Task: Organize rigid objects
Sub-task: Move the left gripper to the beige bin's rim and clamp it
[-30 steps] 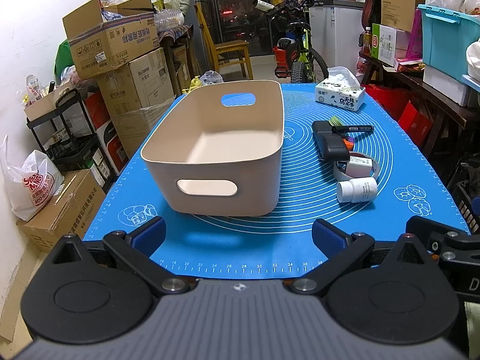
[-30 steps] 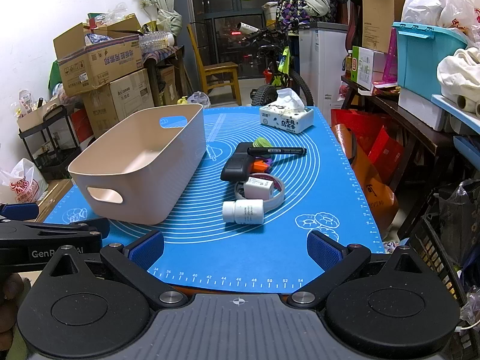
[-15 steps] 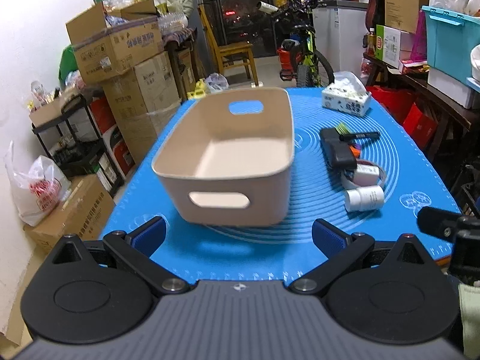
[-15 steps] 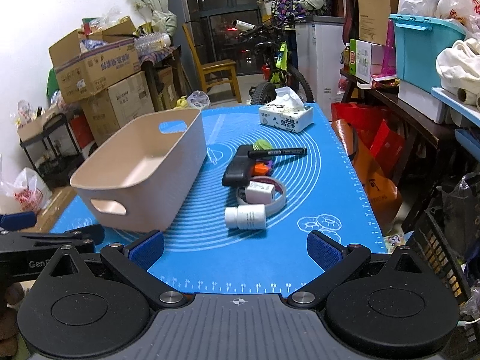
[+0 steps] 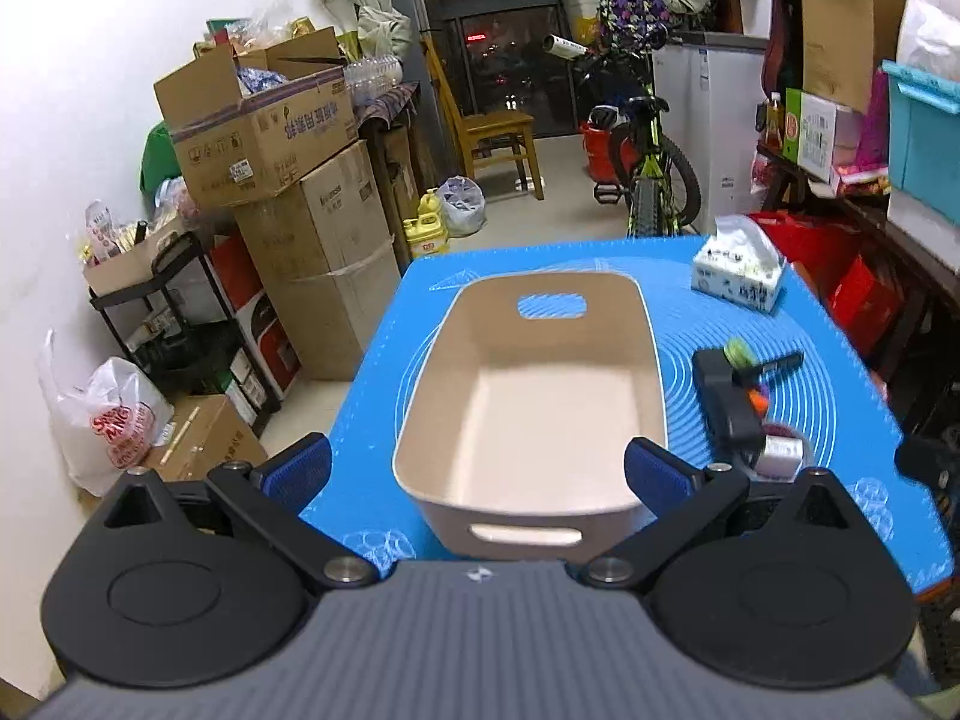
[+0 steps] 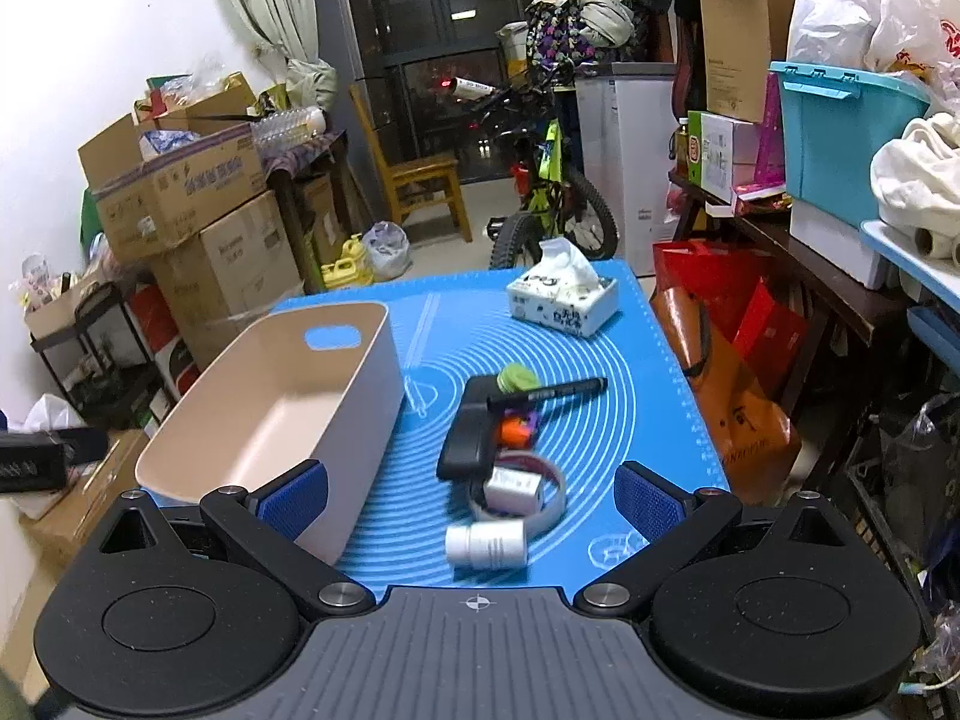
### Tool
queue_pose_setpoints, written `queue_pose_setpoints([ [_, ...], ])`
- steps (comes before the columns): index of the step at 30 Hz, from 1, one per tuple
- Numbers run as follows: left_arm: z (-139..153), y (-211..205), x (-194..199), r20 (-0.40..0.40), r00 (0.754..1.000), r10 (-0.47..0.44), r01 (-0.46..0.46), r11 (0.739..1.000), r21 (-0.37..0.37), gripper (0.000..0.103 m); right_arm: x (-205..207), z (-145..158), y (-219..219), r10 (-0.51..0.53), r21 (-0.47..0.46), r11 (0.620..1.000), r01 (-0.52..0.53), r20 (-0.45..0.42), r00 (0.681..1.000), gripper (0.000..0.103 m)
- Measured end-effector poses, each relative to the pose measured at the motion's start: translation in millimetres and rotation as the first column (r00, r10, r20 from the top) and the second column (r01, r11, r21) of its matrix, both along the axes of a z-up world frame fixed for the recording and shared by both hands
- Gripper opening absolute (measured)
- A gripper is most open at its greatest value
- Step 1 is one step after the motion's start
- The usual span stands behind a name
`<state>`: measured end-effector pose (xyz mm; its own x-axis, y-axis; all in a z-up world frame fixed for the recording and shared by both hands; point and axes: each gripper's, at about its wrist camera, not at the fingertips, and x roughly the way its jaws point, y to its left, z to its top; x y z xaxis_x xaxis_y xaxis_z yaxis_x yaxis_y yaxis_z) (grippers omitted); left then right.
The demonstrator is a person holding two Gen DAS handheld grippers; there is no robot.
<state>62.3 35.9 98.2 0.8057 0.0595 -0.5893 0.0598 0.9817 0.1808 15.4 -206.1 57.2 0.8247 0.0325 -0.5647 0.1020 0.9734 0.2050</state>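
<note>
Hovering: left gripper [image 5: 477,468] spread wide, empty, above beige bin [image 5: 534,414] | right gripper [image 6: 471,489] spread, empty, over white bottle [image 6: 487,545] right of bin

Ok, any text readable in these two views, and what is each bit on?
None reads for certain.
Top cardboard box: blue Chinese print, too small.
Tissue box: dark print, blurred.
Marker: label blurred.
White plastic bag: red lettering, warped.
White bottle: label blurred.

Empty beige bin [image 6: 282,414] upright; white bottle [image 6: 487,545] lies beside black marker [image 6: 549,392]
</note>
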Motion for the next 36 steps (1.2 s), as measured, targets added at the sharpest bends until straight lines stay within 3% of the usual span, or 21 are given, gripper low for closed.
queue_pose_setpoints([
  [5,7,12,21,0.001,1.000,0.015,-0.015,1.000,0.022,0.102,18,1,0,0.014,-0.013,1.000,-0.014,-0.034,0.999,0.101],
  [9,2,27,43,-0.057,0.998,0.002,-0.001,1.000,0.026,0.102,31,-5,5,0.006,-0.034,0.999,-0.007,-0.049,0.999,0.101],
  [12,-7,38,61,-0.116,0.993,-0.004,0.007,1.000,0.022,0.100,46,-16,7,0.000,-0.024,1.000,-0.002,-0.090,0.996,0.101],
  [14,-14,47,74,-0.142,0.990,-0.002,0.005,1.000,0.019,0.090,57,-23,11,-0.002,-0.036,0.999,-0.002,-0.112,0.994,0.101],
  [25,-65,72,144,-0.247,0.969,-0.005,0.010,1.000,0.022,0.090,113,-69,6,-0.052,-0.072,0.997,0.042,-0.145,0.988,0.100],
  [31,-92,81,173,-0.304,0.953,-0.012,0.011,1.000,-0.004,0.089,135,-96,-7,-0.094,-0.057,0.995,0.086,-0.175,0.980,0.101],
  [36,-108,89,185,-0.361,0.933,-0.009,-0.010,0.999,-0.048,0.087,145,-114,-7,-0.148,-0.119,0.985,0.125,-0.217,0.965,0.100],
])
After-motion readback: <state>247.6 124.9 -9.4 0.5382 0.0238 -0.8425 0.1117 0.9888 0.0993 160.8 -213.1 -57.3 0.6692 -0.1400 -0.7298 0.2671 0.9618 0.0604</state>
